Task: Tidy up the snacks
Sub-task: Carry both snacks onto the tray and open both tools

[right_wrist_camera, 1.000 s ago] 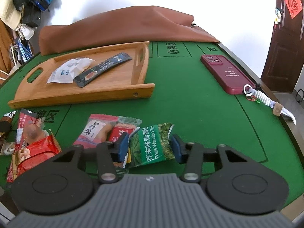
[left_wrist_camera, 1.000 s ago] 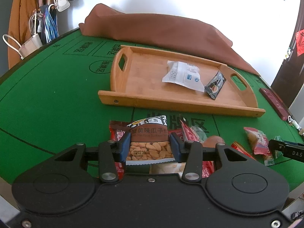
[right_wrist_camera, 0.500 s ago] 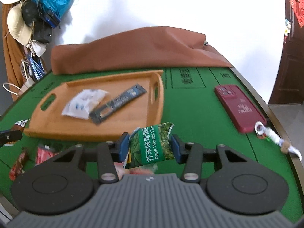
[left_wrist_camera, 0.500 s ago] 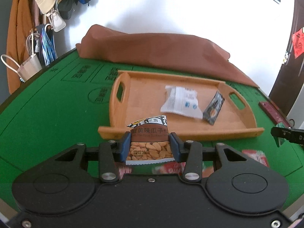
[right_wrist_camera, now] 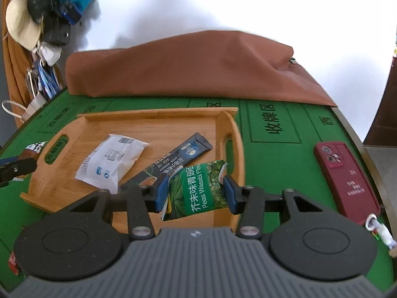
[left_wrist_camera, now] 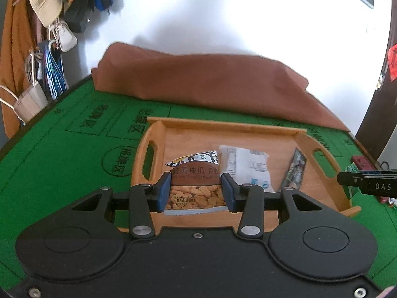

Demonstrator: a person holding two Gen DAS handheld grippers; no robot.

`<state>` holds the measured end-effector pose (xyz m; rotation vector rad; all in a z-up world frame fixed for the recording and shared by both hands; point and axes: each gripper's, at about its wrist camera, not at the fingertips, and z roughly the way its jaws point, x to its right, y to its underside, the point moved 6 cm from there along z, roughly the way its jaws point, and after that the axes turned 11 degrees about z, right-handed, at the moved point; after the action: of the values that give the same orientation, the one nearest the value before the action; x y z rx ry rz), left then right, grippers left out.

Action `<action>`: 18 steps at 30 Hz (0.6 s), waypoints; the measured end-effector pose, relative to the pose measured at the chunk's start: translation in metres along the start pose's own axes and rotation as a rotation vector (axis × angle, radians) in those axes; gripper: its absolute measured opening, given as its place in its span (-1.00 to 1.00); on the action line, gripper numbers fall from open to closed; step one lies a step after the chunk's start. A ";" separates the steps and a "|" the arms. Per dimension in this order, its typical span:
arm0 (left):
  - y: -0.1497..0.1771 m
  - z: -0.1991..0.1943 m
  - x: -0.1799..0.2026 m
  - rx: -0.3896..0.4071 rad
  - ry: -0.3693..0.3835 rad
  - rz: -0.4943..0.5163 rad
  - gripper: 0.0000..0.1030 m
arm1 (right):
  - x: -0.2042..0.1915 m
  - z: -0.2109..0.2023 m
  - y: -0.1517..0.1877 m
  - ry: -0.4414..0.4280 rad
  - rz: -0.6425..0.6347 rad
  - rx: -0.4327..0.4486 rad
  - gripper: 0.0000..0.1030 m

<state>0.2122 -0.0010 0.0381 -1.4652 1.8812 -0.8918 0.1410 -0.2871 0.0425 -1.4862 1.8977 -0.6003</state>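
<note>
My left gripper (left_wrist_camera: pixel 196 193) is shut on a sunflower seed packet (left_wrist_camera: pixel 196 186) and holds it over the left part of the wooden tray (left_wrist_camera: pixel 178 134). My right gripper (right_wrist_camera: pixel 194 195) is shut on a green wasabi peas packet (right_wrist_camera: pixel 197 190) and holds it over the tray's right end (right_wrist_camera: pixel 230 129). In the tray lie a white packet (right_wrist_camera: pixel 111 160) and a dark stick sachet (right_wrist_camera: pixel 178 159); both also show in the left wrist view, the white packet (left_wrist_camera: pixel 248 166) and the sachet (left_wrist_camera: pixel 295 168). The right gripper's tip (left_wrist_camera: pixel 367 185) shows at the right edge of the left wrist view.
The tray sits on a green felt table (right_wrist_camera: pixel 285 164). A brown cloth bundle (right_wrist_camera: pixel 193 67) lies behind the tray. A red phone (right_wrist_camera: pixel 347 178) with a strap lies at the right. A red snack (right_wrist_camera: pixel 12 263) lies at the near left. Bags and hats (right_wrist_camera: pixel 37 24) hang at the left.
Both grippers have lifted their packets off the table and carried them forward over the tray. The loose snacks near the front edge have dropped out of view.
</note>
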 end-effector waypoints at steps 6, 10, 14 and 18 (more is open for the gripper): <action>0.006 0.043 -0.001 -0.071 0.003 -0.008 -0.19 | -0.010 0.032 -0.002 0.016 -0.005 -0.059 -0.02; 0.014 0.061 -0.001 -0.101 0.009 -0.012 -0.19 | -0.009 0.045 0.002 0.019 0.009 -0.090 -0.02; 0.019 0.070 -0.001 -0.113 0.012 -0.017 -0.19 | -0.008 0.053 0.005 0.019 0.020 -0.103 -0.02; 0.020 0.072 0.000 -0.109 0.006 -0.006 -0.19 | -0.007 0.058 0.007 0.013 0.028 -0.115 -0.02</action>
<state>0.2571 -0.0087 -0.0210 -1.5347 1.9577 -0.8082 0.1793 -0.2764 -0.0002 -1.5282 1.9886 -0.4967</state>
